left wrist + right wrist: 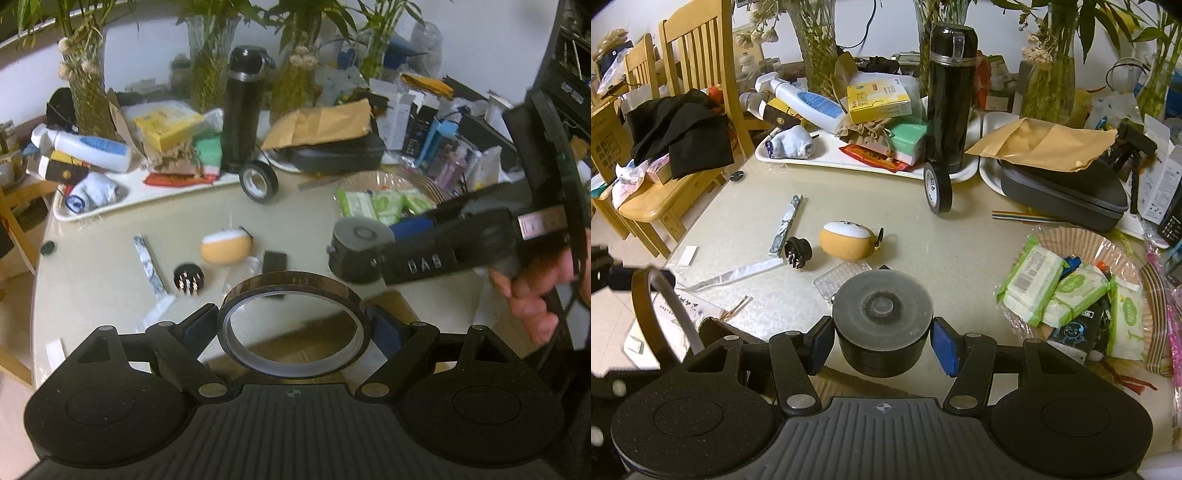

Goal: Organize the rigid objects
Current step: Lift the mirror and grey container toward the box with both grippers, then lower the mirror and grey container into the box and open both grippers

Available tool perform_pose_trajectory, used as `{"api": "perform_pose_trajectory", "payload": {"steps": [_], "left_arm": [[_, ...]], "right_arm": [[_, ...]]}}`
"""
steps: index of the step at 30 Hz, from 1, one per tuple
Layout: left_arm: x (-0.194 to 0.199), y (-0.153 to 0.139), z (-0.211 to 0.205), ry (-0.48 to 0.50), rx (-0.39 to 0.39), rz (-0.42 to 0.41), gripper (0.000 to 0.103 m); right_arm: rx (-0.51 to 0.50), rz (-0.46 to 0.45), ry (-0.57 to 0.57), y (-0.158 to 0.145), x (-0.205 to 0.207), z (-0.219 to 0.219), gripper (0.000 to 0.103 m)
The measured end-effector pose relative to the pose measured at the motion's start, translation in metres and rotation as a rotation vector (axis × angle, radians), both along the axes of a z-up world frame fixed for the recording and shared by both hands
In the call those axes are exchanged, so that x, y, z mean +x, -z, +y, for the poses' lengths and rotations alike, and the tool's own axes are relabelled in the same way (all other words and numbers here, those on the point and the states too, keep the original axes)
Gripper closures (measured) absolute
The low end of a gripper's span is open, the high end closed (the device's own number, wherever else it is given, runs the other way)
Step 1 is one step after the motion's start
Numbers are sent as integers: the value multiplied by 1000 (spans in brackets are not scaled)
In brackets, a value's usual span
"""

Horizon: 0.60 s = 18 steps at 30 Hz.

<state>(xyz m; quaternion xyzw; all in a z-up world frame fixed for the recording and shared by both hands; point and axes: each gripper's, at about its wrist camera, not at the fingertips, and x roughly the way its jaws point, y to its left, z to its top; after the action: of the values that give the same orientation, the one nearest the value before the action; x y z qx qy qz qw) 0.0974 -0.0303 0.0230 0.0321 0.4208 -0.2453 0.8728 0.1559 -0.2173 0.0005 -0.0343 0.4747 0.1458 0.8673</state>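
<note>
My left gripper (293, 326) is shut on a thin brown tape ring (258, 360), held flat above the table's near edge. My right gripper (882, 345) is shut on a round black container with a grey lid (882, 306); the same container (356, 251) shows at the right of the left wrist view, held by a hand (532, 295). On the table lie a black tape roll (937, 188) standing on edge, an orange-and-white plush pouch (846, 240), a black pronged plug (798, 253) and a marbled strip (786, 225).
A white tray (798, 157) at the back holds a tall black flask (949, 96), a yellow box and a lotion bottle. A dark zip case (1063, 192) under a brown envelope sits back right. Wipe packs (1067, 295) lie on a paper fan. Wooden chairs (683, 85) stand left.
</note>
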Motion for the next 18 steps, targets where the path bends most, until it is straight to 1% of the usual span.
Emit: {"api": "perform_pose_trajectory", "payload": {"steps": [7, 11, 15, 18], "left_arm": [[-12, 11, -1, 22, 20, 70, 16], [-18, 18, -1, 27, 46, 122, 16], [-25, 24, -5, 50, 87, 146, 15], [-29, 25, -5, 58, 92, 151, 15]], "right_arm": [[10, -4, 1, -4, -11, 0, 43], [18, -9, -3, -6, -17, 1, 43], [24, -12, -7, -7, -23, 1, 43], [26, -13, -10, -8, -26, 2, 43]]}}
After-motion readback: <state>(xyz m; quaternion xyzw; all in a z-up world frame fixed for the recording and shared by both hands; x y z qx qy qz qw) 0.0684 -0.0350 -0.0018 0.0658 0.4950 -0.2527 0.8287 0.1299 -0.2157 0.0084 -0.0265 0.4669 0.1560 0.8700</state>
